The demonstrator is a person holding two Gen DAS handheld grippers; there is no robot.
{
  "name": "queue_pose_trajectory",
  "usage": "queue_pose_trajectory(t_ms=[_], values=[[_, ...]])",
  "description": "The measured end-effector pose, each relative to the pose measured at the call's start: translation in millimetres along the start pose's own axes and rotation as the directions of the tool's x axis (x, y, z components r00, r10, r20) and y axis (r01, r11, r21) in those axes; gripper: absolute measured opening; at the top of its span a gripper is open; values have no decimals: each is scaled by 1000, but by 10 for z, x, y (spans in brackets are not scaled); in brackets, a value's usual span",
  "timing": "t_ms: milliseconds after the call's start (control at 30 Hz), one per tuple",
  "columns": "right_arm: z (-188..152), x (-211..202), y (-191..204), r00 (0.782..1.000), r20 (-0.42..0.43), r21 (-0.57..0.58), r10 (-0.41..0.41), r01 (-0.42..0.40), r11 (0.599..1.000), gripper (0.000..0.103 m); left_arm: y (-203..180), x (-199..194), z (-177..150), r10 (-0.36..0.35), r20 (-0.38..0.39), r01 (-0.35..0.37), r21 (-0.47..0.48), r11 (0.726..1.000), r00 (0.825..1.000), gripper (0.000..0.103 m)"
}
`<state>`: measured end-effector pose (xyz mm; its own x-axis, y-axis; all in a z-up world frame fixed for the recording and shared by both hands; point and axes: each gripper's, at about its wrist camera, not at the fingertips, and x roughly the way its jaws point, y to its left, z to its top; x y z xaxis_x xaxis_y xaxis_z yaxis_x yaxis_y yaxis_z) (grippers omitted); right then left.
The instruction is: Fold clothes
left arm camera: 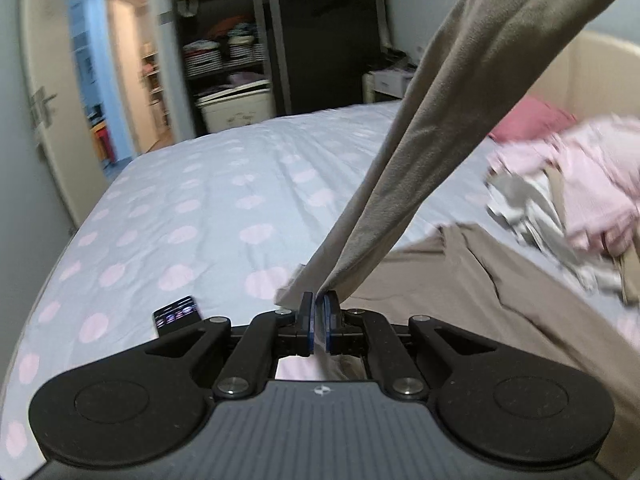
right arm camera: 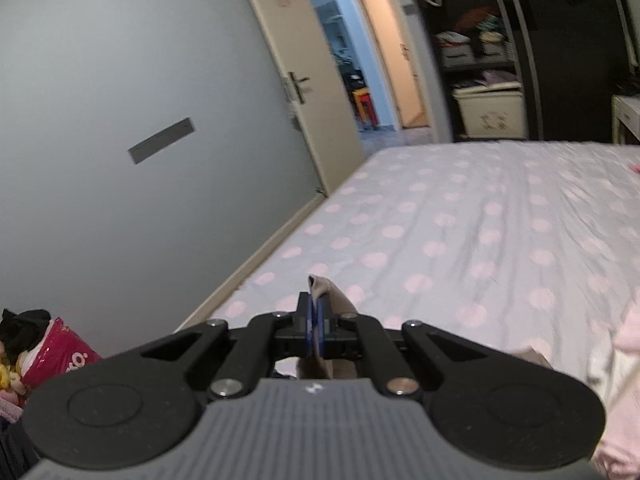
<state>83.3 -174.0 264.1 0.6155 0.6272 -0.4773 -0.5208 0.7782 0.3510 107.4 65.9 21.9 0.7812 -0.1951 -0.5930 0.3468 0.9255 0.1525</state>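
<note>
A long beige garment point(left arm camera: 460, 120) stretches from the top right of the left wrist view down to my left gripper point(left arm camera: 319, 300), which is shut on its lower end. More of the same beige cloth lies flat on the bed point(left arm camera: 200, 200) to the right. In the right wrist view my right gripper point(right arm camera: 315, 304) is shut on another end of the beige garment point(right arm camera: 322, 286), whose tip pokes up past the blue pads above the spotted bed point(right arm camera: 460, 220).
A heap of pink and grey clothes point(left arm camera: 580, 192) lies on the bed's right side, by a beige headboard point(left arm camera: 592, 76). A phone point(left arm camera: 178, 312) lies on the sheet near my left gripper. Beyond are an open wardrobe point(left arm camera: 228, 60), a doorway point(right arm camera: 360, 60), a grey wall point(right arm camera: 120, 120) and a red bag point(right arm camera: 56, 352).
</note>
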Motion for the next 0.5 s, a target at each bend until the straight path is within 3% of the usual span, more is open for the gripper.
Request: queue_pose_trajectory(t_ms=[333,500], values=[[-1047,-516,-938,988,-87,168,-131,144,975,3,-782,287,-187,-82,-99,100,198,975,992,3],[-1579,-552,-1402,972,-156,245,-173,208,947,3,-922,434,-286,-93,-146,126,237,963,985,3]])
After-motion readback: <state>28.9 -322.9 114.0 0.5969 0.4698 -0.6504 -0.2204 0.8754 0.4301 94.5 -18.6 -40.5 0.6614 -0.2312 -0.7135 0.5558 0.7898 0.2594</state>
